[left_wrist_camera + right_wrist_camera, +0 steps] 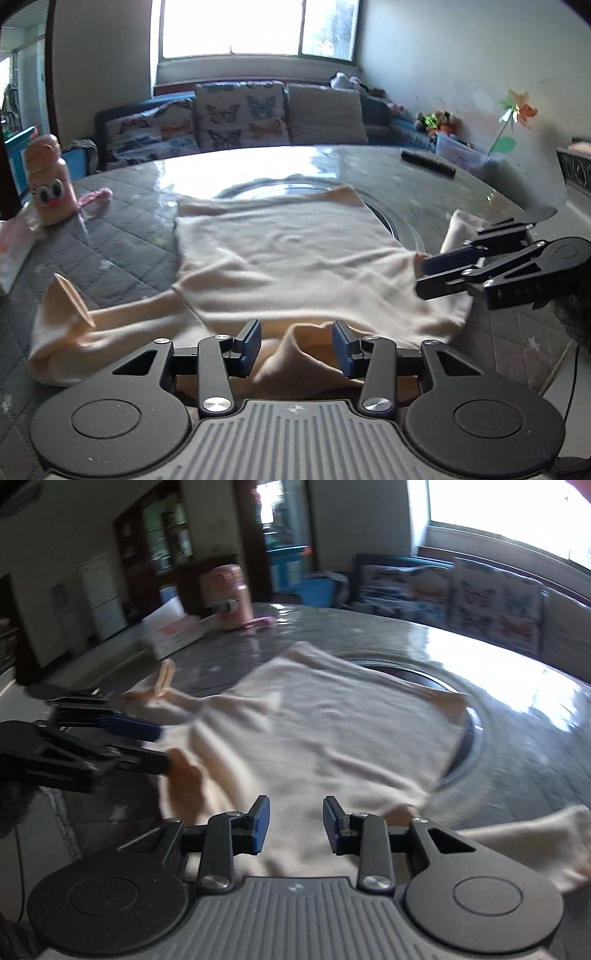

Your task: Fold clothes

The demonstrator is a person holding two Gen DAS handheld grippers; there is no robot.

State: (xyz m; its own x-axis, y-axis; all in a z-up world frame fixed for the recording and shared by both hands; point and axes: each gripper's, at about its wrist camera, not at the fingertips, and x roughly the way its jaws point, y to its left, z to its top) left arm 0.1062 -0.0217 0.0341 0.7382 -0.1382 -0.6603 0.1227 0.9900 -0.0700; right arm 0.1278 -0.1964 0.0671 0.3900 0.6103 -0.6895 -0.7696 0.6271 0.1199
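Note:
A cream long-sleeved top (288, 254) lies spread flat on the round table, its collar end nearest me; it also shows in the right wrist view (325, 738). One sleeve (70, 325) trails to the left, the other (546, 845) to the right. My left gripper (296, 347) is open, its jaws either side of a raised fold of the collar. My right gripper (295, 825) is open above the top's near edge. It also shows side-on in the left wrist view (436, 273) at the top's right shoulder.
The table (122, 236) has a grey quilted cover and a glass turntable (406, 229) under the top. A pink cartoon bottle (48, 184), a packet (14, 251) and a pink strap (96, 195) sit far left. A black remote (428, 164) lies far right. A sofa (240, 118) stands behind.

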